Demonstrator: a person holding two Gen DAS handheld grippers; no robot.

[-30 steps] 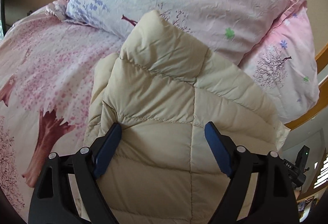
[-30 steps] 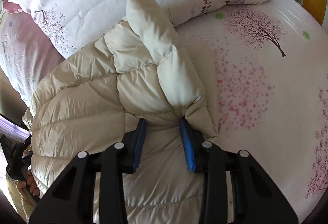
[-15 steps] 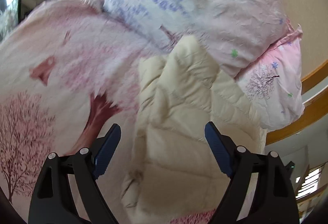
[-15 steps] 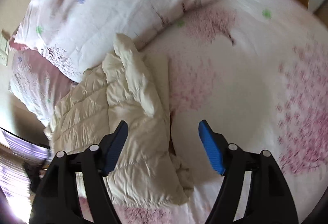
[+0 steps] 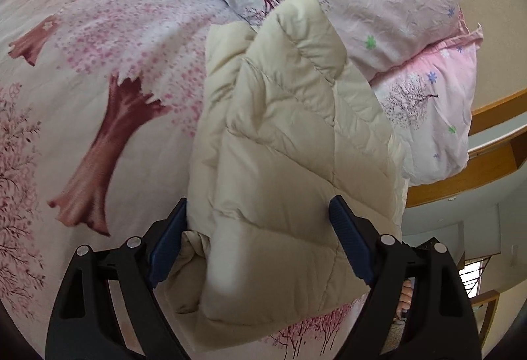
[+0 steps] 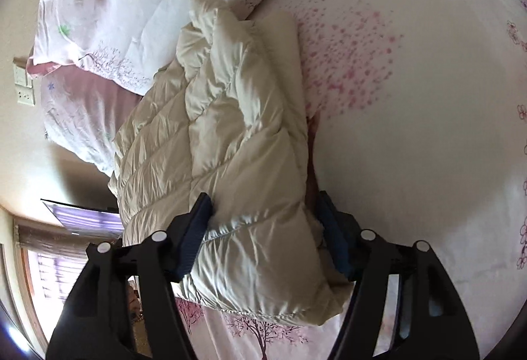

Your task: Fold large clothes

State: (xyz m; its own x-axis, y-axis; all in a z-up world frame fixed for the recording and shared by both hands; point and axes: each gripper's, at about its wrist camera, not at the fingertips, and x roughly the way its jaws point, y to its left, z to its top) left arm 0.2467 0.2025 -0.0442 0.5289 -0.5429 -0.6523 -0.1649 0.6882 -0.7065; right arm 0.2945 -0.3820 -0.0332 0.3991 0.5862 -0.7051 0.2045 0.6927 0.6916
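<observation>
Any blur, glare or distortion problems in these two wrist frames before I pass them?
Left wrist view: mostly sharp, but the near fold of the cream puffer jacket between the pads is smeared; strong fisheye curving, dark corners. Right wrist view: bedsheet washed out at right, sheen on the jacket, window at lower left blown out.

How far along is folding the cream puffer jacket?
Done: the cream quilted puffer jacket lies folded into a narrow bundle on the pink tree-print bedsheet. In hand: the right gripper has just been closing on its near end; the left gripper straddles it, open. Left: probably a final fold.
</observation>
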